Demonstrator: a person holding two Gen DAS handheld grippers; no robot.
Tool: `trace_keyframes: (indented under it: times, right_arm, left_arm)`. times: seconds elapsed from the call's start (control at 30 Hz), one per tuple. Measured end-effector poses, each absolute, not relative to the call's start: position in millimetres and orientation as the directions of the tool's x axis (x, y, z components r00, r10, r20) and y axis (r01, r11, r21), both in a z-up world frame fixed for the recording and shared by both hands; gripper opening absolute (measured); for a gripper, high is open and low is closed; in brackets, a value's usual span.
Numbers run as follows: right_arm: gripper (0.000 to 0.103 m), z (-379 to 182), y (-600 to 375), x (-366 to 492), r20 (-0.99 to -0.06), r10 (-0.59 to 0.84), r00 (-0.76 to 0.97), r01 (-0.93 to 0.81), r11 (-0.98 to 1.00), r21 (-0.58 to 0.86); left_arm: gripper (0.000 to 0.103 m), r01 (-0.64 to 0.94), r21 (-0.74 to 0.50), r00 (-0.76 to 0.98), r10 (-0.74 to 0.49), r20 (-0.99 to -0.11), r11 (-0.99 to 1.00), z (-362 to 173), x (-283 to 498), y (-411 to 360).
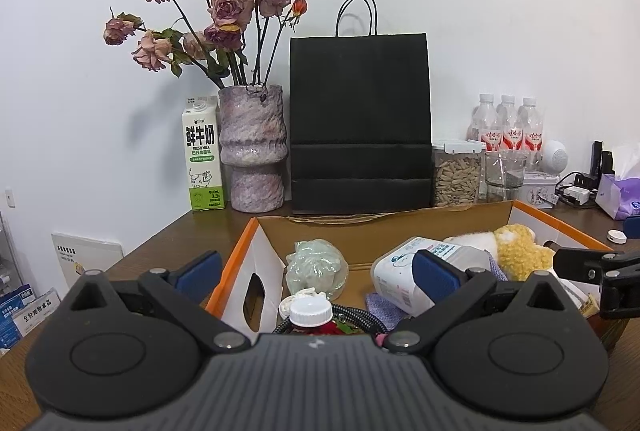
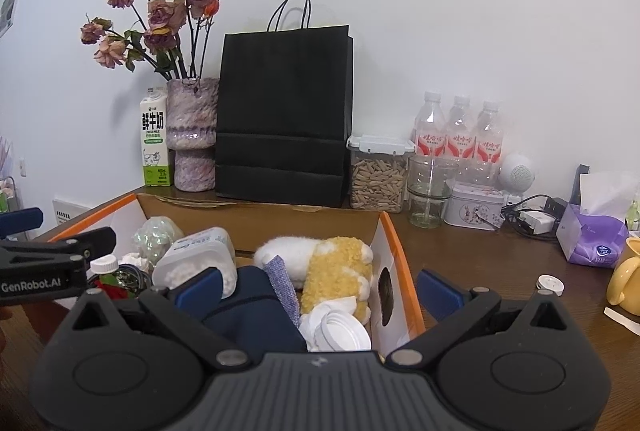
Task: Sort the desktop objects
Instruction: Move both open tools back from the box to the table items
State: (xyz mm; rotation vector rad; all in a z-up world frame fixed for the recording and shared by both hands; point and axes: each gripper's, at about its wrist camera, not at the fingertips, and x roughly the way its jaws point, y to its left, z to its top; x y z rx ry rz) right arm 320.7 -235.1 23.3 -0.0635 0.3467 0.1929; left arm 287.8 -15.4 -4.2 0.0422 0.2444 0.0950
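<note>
Cardboard box (image 2: pixel 260 215) of clutter before black paper bag (image 2: pixel 282 119), vase (image 2: pixel 192 135).

Both views evenly lit, soft indoor light, no harsh glare; white wall (image 1: pixel 500 11) slightly bluish and darkening toward the corners. Soft shadows on the wall left of the dried roses (image 1: pixel 208 15) and behind the black bag (image 1: pixel 360 123) handles. Strong fisheye bend at the edges, dark vignette corners top right; focus sharp throughout.
</note>
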Motion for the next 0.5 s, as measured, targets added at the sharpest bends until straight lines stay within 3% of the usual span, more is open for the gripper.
trace_keyframes:
  times: [0.5]
  right_arm:
    - [0.103,19.4,-232.4,304.1,-0.311,0.158,0.937,-0.187,0.98,-0.067]
  left_arm:
    - [0.103,-0.132,0.044,0.97,0.138,-0.2,0.99,-6.9,268.3,-13.7]
